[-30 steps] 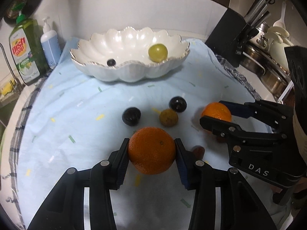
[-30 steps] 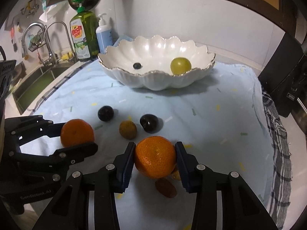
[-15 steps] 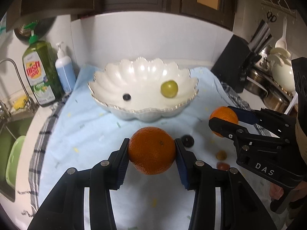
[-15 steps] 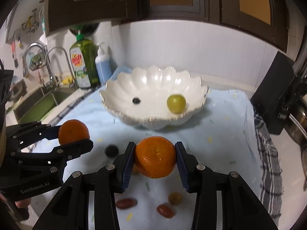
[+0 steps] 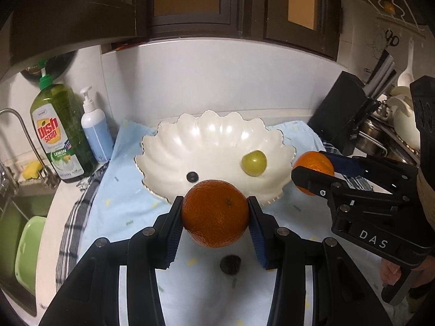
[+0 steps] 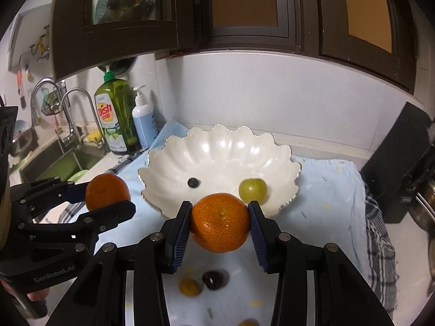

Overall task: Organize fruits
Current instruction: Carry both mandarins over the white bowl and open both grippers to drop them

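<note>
An orange (image 5: 215, 213) is being squeezed between the left gripper (image 5: 214, 217) fingers, a second orange (image 6: 219, 222) between the right gripper (image 6: 219, 224) fingers, both before the white bowl (image 5: 206, 133). A yellow fruit (image 6: 190, 286) below is being shown only by the right view.

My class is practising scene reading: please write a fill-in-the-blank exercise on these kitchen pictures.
1. Each tongs grips one ____.
2. The white bowl holds a green grape and a small dark ____.
3. The soap bottle stands beside a ____ pump bottle.
4. The bowl rests on a light blue ____.

Missing words: orange; berry; blue; cloth
</note>
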Demonstrator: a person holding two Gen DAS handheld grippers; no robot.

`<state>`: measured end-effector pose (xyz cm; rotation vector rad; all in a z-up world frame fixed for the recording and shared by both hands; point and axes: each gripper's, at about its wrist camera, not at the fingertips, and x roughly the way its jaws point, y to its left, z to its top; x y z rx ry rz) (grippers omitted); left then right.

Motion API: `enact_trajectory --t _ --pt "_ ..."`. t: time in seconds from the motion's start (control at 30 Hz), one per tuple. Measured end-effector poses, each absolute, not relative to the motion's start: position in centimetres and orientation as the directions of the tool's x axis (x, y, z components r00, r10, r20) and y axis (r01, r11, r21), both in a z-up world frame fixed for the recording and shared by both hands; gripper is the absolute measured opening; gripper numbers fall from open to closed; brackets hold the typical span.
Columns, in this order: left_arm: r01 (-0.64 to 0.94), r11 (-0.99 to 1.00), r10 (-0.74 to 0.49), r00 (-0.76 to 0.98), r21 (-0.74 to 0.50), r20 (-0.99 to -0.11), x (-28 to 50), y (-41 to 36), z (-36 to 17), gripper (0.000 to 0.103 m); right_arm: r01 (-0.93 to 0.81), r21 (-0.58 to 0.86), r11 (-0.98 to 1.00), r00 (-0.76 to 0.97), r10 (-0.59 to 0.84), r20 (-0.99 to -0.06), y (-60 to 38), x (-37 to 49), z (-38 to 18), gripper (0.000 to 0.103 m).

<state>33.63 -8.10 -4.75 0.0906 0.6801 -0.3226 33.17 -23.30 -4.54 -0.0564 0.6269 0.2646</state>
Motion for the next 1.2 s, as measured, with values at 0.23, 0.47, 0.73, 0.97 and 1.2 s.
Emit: enact_trajectory --t 0.23,0.47,0.73,0.97,1.2 --pt "0.321 0.947 -0.248 0.716 -0.008 -0.653 37.3 -8.1 -4.8 0.044 -0.269 0.015 0.963 0.761 0.222 -0.610 -22.9 36.3 -4.9 0.043" --pt "0.326 0.945 -0.232 0.657 -0.007 -0.718 41.1 -8.5 -6.2 0.044 -0.271 0.017 0.962 0.704 0.211 -0.678 -22.5 39.7 -6.7 0.043" --pt "0.340 0.940 -0.189 0.590 0.030 -0.785 44.3 -9.7 -8.7 0.045 -0.271 -0.021 0.962 0.646 0.166 -0.745 -22.5 42.2 -9.3 0.043" --pt "0.349 0.936 -0.171 0.548 0.038 -0.819 45.7 -10.4 -10.4 0.045 -0.280 -0.034 0.959 0.614 0.151 -0.775 -22.6 43.4 -10.3 0.043" --pt "0.342 0.939 -0.164 0.537 0.036 -0.828 46.5 -10.4 -10.8 0.056 -0.275 -0.026 0.961 0.600 0.150 -0.786 -22.7 44.1 -10.5 0.045"
